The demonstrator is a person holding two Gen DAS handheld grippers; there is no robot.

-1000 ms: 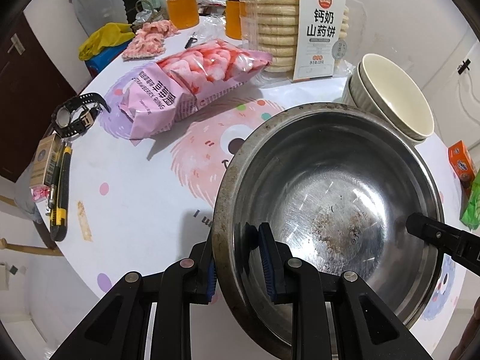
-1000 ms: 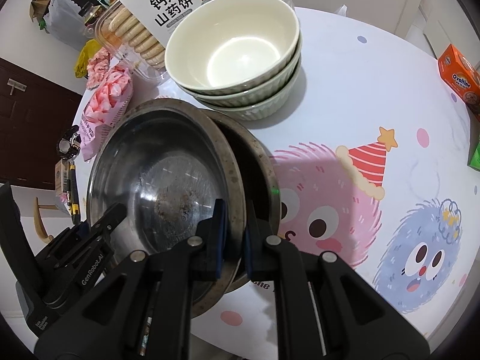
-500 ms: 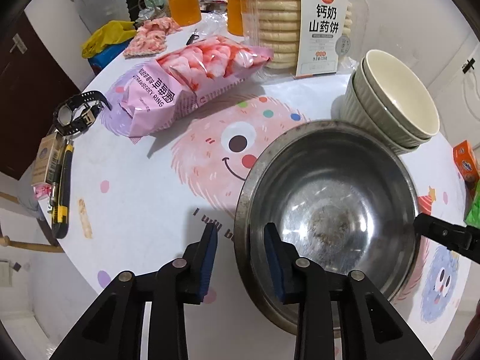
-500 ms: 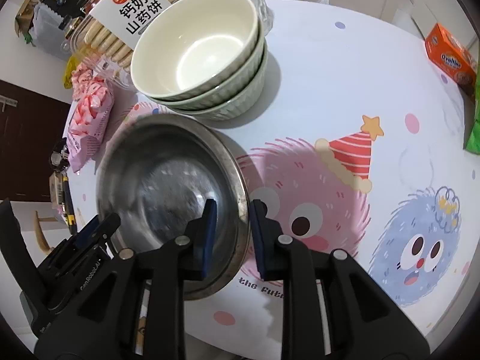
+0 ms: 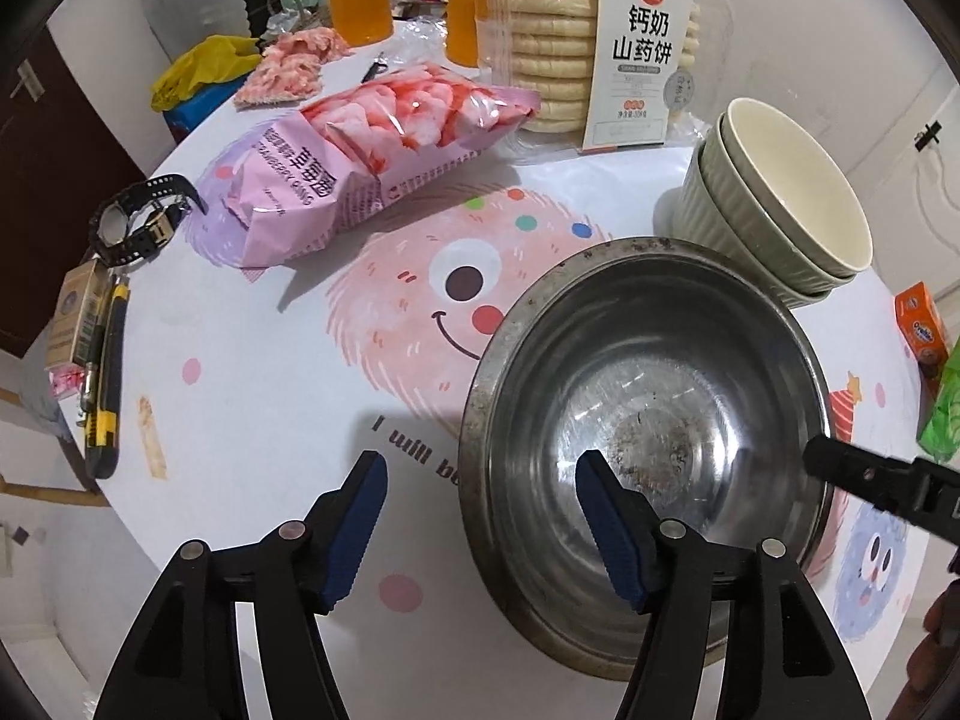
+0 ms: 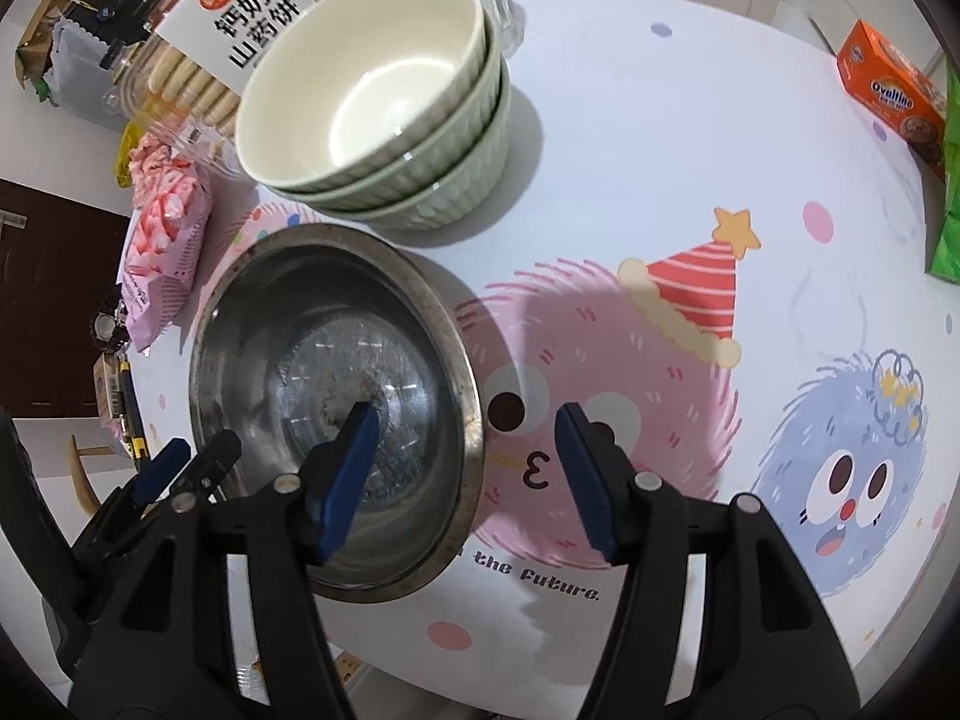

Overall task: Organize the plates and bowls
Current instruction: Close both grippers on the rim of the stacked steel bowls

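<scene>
The left tongs point steeply down at the counter, their jaws opening and already well apart. The near rim of the round stainless-steel bowl runs between the two blue pads, one outside the rim over the tablecloth and one inside over the bowl's hollow; neither pad presses on the metal, so the tongs hold nothing.

The right tongs do the same on the bowl's opposite side: jaws opening, one blue pad over the scuffed bottom of the steel bowl, the other outside the rim over the pink cartoon monster printed on the cloth. The rim passes between them, untouched. In the left wrist view a black finger of the right tongs pokes in over the bowl's far edge; in the right wrist view the left tongs show at the lower left beside the bowl.

The steel bowl sits upright on the round counter with a white cartoon-print cloth. A second metal rim seems to show just beneath its edge, but I cannot tell for sure. Just behind it, close by, stands a stack of three pale green ribbed ceramic bowls, nested and upright.

Farther off lie a pink bag of strawberry ring snacks, a clear pack of round biscuits with a white label, two bottles of orange drink, a black wristwatch, a yellow-and-black utility knife and an orange Ovaltine box.
</scene>
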